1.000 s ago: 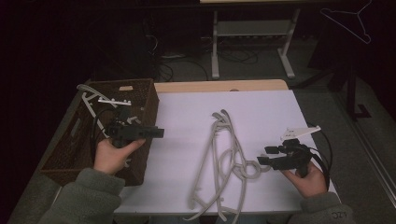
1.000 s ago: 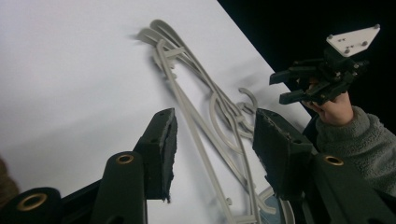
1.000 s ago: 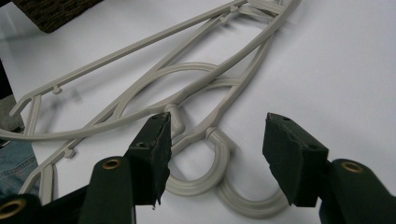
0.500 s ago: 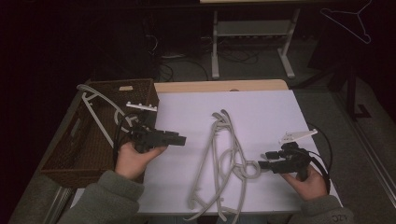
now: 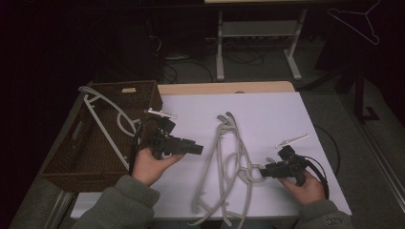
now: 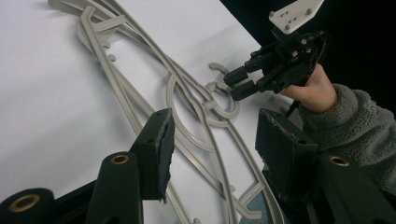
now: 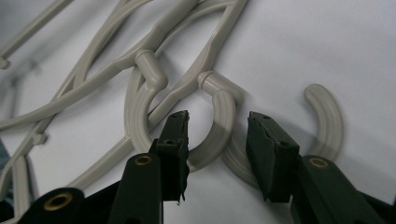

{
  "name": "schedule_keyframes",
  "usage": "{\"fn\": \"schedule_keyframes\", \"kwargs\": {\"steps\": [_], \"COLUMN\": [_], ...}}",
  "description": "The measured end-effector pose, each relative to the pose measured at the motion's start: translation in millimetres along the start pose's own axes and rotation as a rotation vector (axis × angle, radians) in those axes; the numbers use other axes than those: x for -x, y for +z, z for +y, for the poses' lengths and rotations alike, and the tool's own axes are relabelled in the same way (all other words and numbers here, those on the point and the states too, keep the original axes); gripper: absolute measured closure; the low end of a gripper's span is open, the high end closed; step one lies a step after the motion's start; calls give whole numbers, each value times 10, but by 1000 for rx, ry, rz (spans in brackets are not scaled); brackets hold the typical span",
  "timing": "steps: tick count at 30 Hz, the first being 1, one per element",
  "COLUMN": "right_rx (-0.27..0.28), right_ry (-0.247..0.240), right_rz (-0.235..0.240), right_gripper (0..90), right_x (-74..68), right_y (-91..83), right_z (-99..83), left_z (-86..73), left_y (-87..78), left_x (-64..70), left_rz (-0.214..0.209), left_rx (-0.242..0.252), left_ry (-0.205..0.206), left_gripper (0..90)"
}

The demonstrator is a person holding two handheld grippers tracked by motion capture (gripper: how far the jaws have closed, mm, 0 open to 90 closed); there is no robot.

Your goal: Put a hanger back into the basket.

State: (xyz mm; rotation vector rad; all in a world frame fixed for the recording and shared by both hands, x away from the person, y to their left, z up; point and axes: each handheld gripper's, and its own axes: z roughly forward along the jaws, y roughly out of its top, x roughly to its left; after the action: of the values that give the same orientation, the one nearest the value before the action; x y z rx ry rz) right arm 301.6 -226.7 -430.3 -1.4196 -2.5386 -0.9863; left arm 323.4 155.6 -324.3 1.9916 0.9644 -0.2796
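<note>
The right claw (image 7: 217,140) is open, jaws straddling a hook of the tangled grey hangers (image 5: 229,162) on the table (image 5: 267,114). The left claw (image 6: 212,144) is wide and empty just above them. One hanger (image 5: 102,117) rests in the wicker basket (image 5: 62,162) behind it; several remain to transfer.

White-topped table (image 5: 267,109): tangled grey plastic hangers (image 5: 229,162) at centre, wicker basket (image 5: 100,167) on left edge.
</note>
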Motion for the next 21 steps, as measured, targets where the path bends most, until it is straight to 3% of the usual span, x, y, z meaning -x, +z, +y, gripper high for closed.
{"fn": "schedule_keyframes", "kwargs": {"steps": [5,10,14,21], "right_rx": [-29,-28,-31,-20], "right_ry": [3,-8,21,-10], "right_rz": [-27,-80,-79,-98], "right_gripper": [588,731,763,776], "right_x": [-42,-68,-67,-89], "right_y": [81,93,80,0], "right_z": [33,46,66,96], "left_z": [-1,-7,-18,-39], "left_y": [79,162,230,389], "left_x": [2,-3,-19,-21], "left_rz": [-7,-14,-17,-27], "left_rx": [-9,-21,-32,-53], "left_ry": [-6,-6,-11,-14], "left_gripper": [466,465,465,465]}}
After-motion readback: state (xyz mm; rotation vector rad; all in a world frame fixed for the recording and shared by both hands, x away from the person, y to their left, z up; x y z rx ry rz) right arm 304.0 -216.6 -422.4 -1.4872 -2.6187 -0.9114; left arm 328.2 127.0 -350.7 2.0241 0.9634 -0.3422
